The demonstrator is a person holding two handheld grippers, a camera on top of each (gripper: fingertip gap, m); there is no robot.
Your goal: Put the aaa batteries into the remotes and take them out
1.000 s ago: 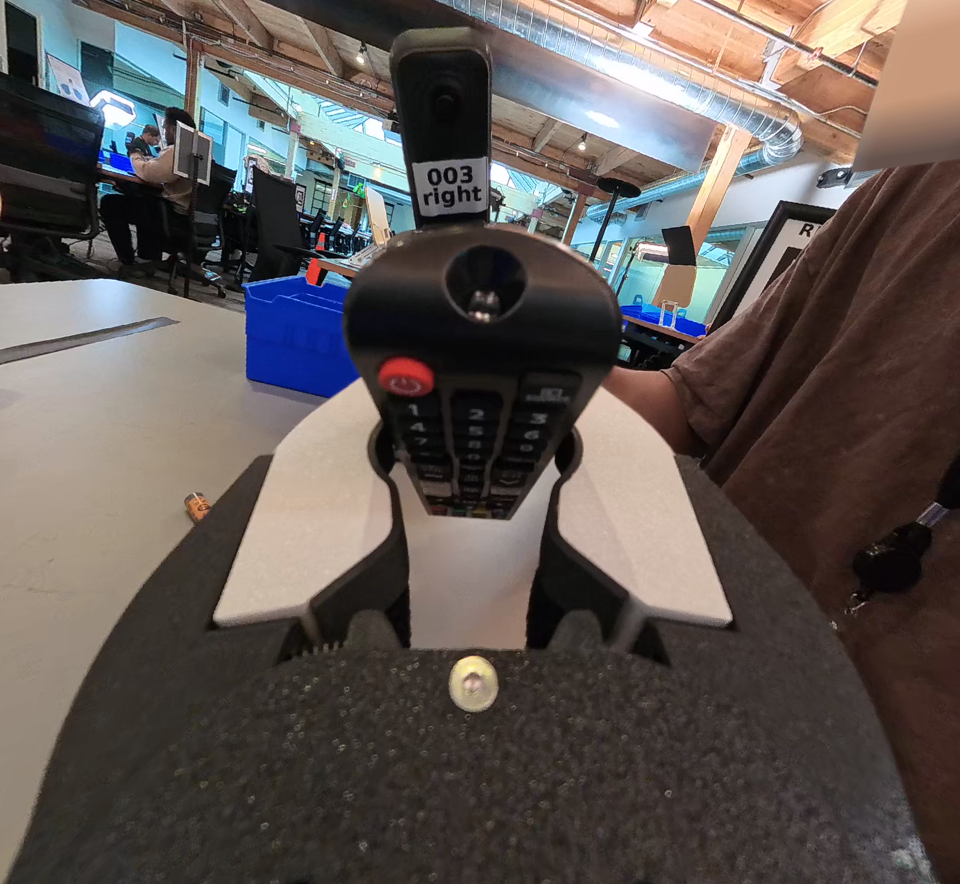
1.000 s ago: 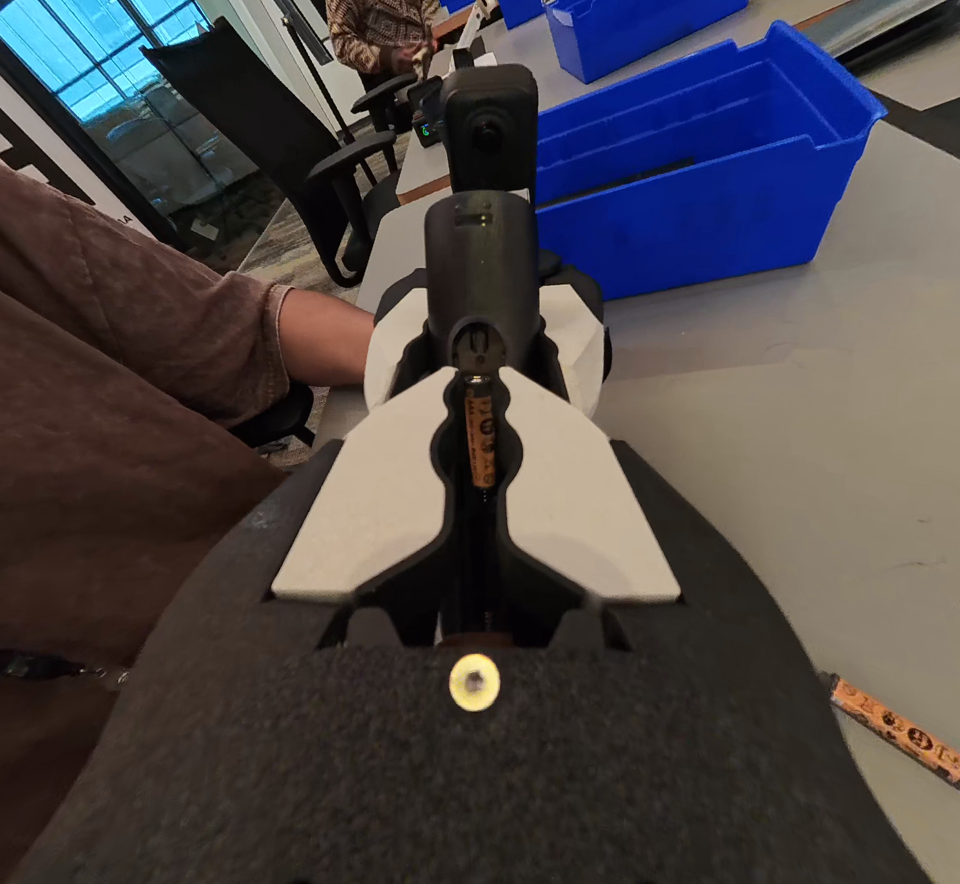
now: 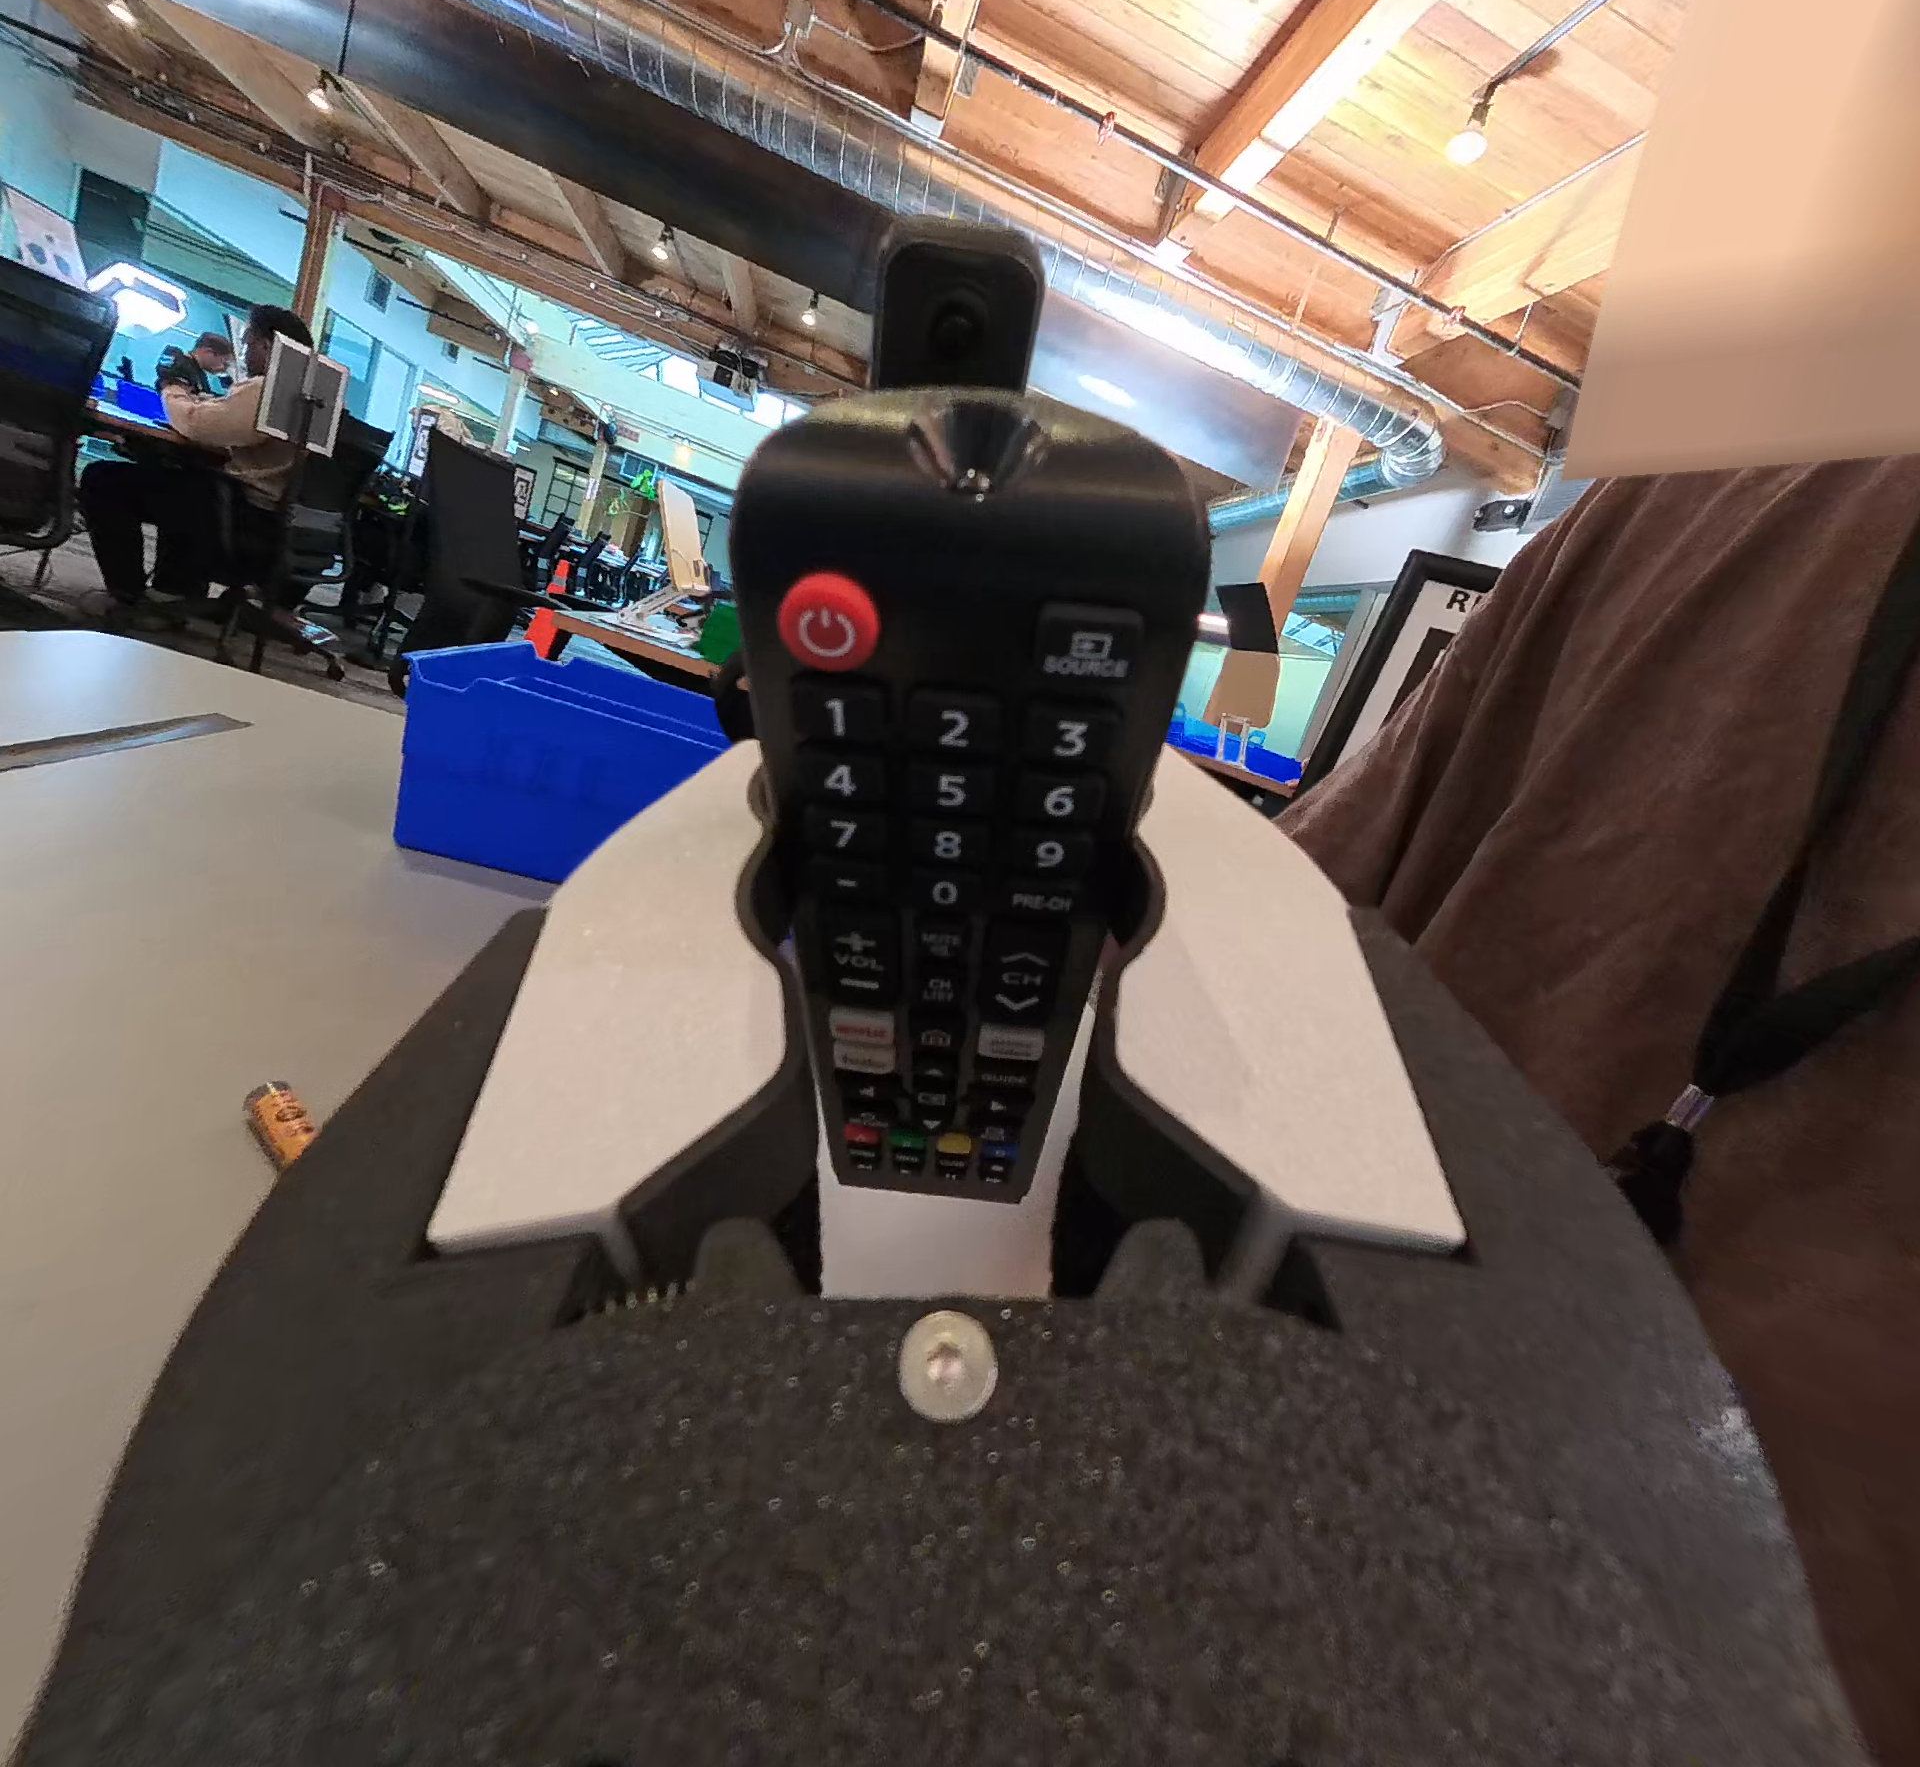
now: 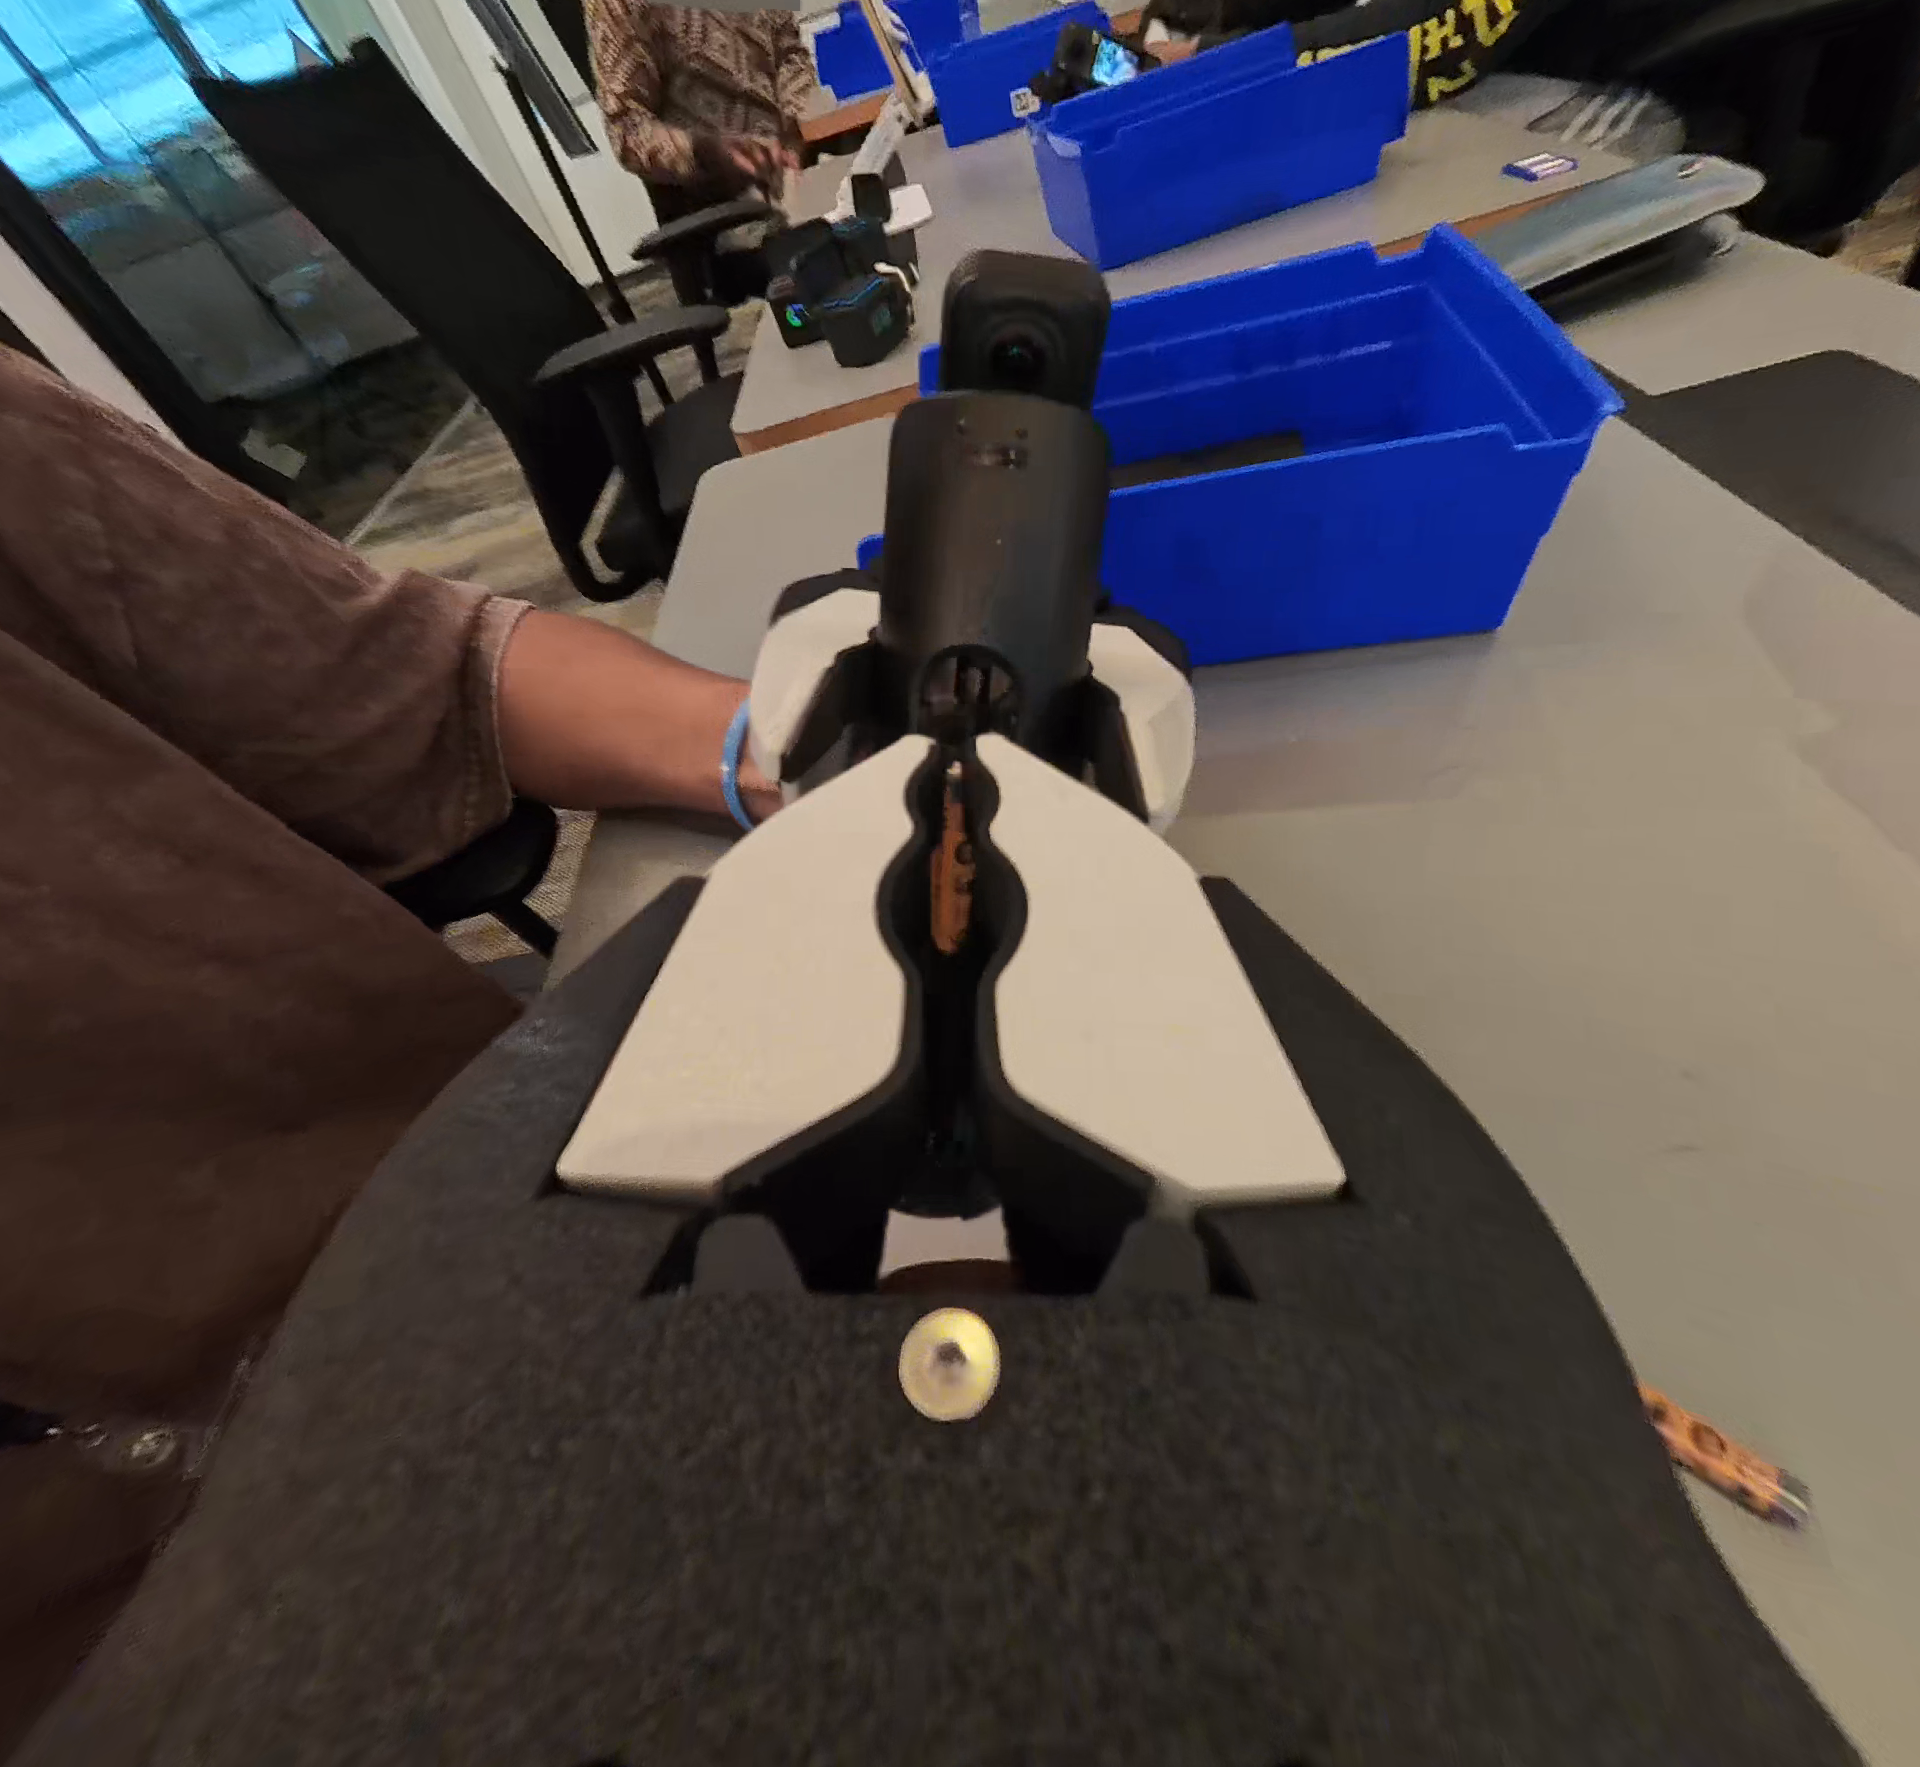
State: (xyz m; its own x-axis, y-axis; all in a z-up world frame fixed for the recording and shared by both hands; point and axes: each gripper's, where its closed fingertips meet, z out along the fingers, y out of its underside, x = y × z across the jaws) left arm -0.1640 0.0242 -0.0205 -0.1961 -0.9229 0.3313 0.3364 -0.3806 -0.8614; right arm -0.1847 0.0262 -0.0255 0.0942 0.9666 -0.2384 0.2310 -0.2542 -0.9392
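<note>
Grey table [image 4: 1455, 886]: left tongs [image 3: 951, 896] clamped on remote [image 3: 961, 782], steadying it; right tongs [image 4: 956, 844] pinching battery [image 4: 951, 886], apparently aimed at compartment.

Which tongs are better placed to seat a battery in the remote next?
Right. The right tongs already grip an AAA battery pointed at the remote, which the left tongs hold upright.

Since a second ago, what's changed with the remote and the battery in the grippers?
The remote has tipped up in the left gripper, so its button face now shows far more fully. The right gripper with its battery sits a little lower against the remote's back end. Neither grip changed: left stays shut on the remote, right on the battery. The loose battery still lies on the table and the blue bin has not moved.
</note>
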